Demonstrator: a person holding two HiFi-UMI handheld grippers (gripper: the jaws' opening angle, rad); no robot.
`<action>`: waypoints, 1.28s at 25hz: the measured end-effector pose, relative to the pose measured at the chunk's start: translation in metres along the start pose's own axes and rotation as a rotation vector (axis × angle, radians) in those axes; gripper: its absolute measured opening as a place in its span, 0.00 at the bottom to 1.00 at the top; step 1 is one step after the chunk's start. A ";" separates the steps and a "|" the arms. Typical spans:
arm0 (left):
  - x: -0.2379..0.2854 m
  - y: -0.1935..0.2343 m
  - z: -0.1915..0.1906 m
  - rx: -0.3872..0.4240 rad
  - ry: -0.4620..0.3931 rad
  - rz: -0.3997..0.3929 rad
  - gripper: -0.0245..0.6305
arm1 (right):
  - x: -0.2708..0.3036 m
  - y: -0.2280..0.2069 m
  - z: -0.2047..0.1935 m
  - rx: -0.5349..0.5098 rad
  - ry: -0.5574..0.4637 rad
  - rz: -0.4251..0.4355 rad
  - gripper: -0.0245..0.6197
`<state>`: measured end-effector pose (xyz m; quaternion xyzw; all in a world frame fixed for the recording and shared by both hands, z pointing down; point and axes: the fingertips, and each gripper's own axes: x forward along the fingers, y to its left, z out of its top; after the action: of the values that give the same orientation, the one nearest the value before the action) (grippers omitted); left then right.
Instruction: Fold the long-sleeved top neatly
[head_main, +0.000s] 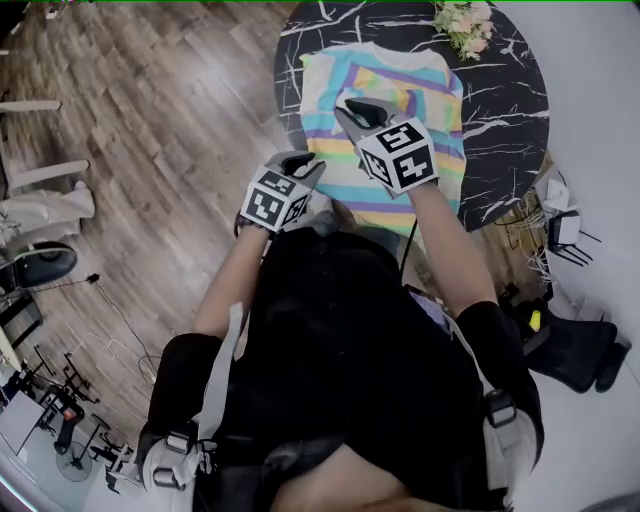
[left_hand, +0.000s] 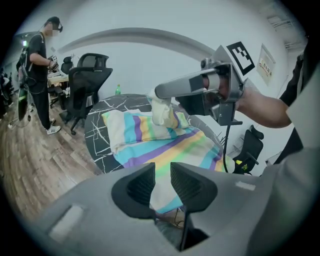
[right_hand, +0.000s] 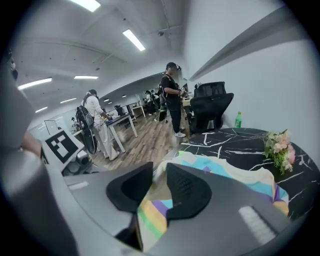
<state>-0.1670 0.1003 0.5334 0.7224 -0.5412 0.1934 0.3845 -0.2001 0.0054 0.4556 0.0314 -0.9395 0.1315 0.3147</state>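
The only container I can see is a green bottle (right_hand: 238, 120) beyond the far side of the round black marble table (head_main: 500, 110). I cannot tell what is in it, or what it stands on. The table itself carries two things: a small bunch of flowers (head_main: 465, 25) at its far edge and the striped long-sleeved top (head_main: 340, 160).

In the head view the top lies flat with its long axis running from me toward the far side. The cream part is at the far end, and the near end reaches over the table's near edge. Its pastel stripes go across it. At the far part the cloth is folded over itself, and there the stripes run at another angle.

My left gripper (head_main: 305, 165) is at the near edge of the top. Its jaws stand a little apart with nothing between them. My right gripper (head_main: 347, 108) hangs over the middle of the top. Its jaws also leave a narrow gap, and I see the cloth only behind that gap, not pinched.
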 end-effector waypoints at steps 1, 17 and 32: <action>-0.001 0.003 -0.001 0.002 0.002 -0.003 0.19 | 0.004 0.000 -0.003 0.006 0.011 0.000 0.22; 0.024 0.002 0.048 0.113 -0.016 -0.118 0.19 | -0.038 -0.043 -0.063 0.104 0.070 -0.156 0.37; 0.132 -0.036 0.184 0.234 -0.021 -0.197 0.19 | -0.133 -0.168 -0.179 0.122 0.222 -0.437 0.32</action>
<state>-0.1136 -0.1194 0.4967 0.8139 -0.4453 0.2090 0.3092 0.0347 -0.1113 0.5515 0.2382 -0.8604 0.1195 0.4343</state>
